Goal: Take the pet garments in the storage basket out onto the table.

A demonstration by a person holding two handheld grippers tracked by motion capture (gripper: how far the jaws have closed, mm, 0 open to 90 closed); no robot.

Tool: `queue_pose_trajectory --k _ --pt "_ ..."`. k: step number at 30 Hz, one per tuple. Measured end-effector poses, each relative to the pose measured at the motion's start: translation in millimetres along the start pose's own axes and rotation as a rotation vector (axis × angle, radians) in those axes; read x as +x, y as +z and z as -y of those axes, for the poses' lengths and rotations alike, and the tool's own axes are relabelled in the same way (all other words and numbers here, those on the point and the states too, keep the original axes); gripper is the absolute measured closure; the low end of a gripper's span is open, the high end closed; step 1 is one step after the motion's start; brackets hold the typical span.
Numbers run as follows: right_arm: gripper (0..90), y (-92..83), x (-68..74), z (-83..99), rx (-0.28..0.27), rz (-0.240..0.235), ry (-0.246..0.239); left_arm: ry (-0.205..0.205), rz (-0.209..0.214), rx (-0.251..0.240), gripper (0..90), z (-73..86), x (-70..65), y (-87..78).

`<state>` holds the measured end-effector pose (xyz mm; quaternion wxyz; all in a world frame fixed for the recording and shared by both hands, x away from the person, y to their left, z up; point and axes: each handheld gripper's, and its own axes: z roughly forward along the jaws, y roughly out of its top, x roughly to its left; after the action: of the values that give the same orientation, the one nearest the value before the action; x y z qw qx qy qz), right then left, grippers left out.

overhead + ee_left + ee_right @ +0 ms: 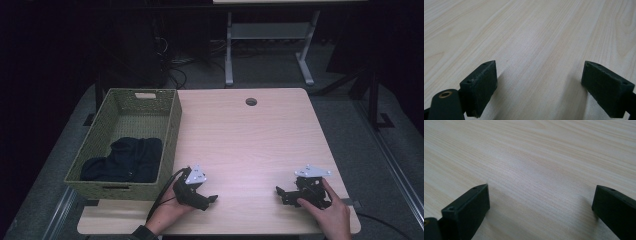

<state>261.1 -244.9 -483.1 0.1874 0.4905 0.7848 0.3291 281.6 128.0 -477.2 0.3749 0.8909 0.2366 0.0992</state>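
At 6 o'clock on the counter (250,135), left hand-held gripper (212,198) and right hand-held gripper (280,191) rest released, empty; dark garment (127,160) lies in basket (172,125) at 9 o'clock, likely stowed.

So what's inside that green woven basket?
Inside the green woven basket, a crumpled dark navy cloth fills the near end; the far end shows bare woven floor. Anything beneath the cloth is hidden.

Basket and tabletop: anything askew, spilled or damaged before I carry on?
Nothing stands out. The green woven basket sits square at the table's left edge with the dark garment bunched inside, nothing hanging over the rim. Left gripper and right gripper rest open on bare wood.
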Motion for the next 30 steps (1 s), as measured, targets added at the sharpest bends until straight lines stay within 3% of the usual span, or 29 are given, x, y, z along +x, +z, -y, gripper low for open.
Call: queue_pose_trajectory --k 10,21,30 --pt "1.0 0.0 -0.2 0.0 0.000 0.000 -0.002 -0.005 -0.008 -0.001 12.5 -0.8 -0.7 1.0" --pt "1.0 0.0 -0.2 0.1 0.000 0.000 -0.003 0.000 -0.012 0.040 13.3 -6.9 1.6 0.3" --pt "1.0 0.0 -0.1 0.0 0.001 0.000 -0.002 0.001 -0.014 0.034 13.4 -11.3 2.6 -1.6"
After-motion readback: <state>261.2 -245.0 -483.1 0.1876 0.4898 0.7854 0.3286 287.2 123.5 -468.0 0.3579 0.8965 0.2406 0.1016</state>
